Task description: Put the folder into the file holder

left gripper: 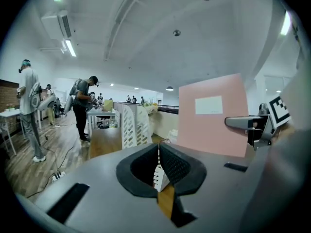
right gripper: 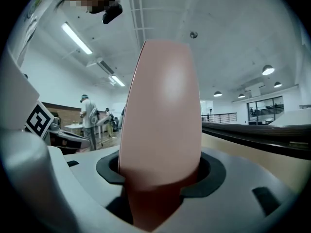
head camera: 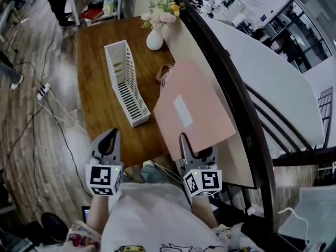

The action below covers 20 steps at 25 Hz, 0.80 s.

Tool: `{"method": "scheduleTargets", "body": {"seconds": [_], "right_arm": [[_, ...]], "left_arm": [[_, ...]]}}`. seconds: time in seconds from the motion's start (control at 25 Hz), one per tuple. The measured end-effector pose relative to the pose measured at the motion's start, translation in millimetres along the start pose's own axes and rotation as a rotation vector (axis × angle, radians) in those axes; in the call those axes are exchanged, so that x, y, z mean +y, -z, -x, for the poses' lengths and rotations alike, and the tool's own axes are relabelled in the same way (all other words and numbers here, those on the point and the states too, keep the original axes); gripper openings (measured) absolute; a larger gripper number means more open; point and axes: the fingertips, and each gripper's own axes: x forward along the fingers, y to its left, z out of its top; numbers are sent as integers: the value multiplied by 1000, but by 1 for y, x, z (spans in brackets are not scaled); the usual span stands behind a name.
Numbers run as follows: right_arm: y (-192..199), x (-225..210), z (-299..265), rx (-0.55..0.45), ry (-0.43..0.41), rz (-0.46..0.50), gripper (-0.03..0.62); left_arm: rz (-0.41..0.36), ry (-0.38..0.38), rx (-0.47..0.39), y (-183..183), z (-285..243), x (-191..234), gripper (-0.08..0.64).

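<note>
Right gripper clamped on near edge of pink folder, held above tabletop, just right of white file holder. Left gripper jaws together, empty. Should turn folder edge-on, line it up with the holder's opening, lower slowly. Open room on left; vase beyond holder's far end, railing close on right.
</note>
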Motion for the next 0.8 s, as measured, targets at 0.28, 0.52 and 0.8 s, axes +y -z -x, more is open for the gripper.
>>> {"method": "scheduleTargets", "body": {"seconds": [0.28, 0.52, 0.8], "right_arm": [[1, -19, -27, 0, -184, 11, 278], [4, -21, -34, -2, -281, 16, 276], [5, -20, -36, -1, -306, 21, 277]], "left_arm": [[42, -175, -24, -2, 3, -18, 11], [65, -285, -24, 7, 21, -27, 11], [84, -339, -16, 16, 37, -28, 11]]}}
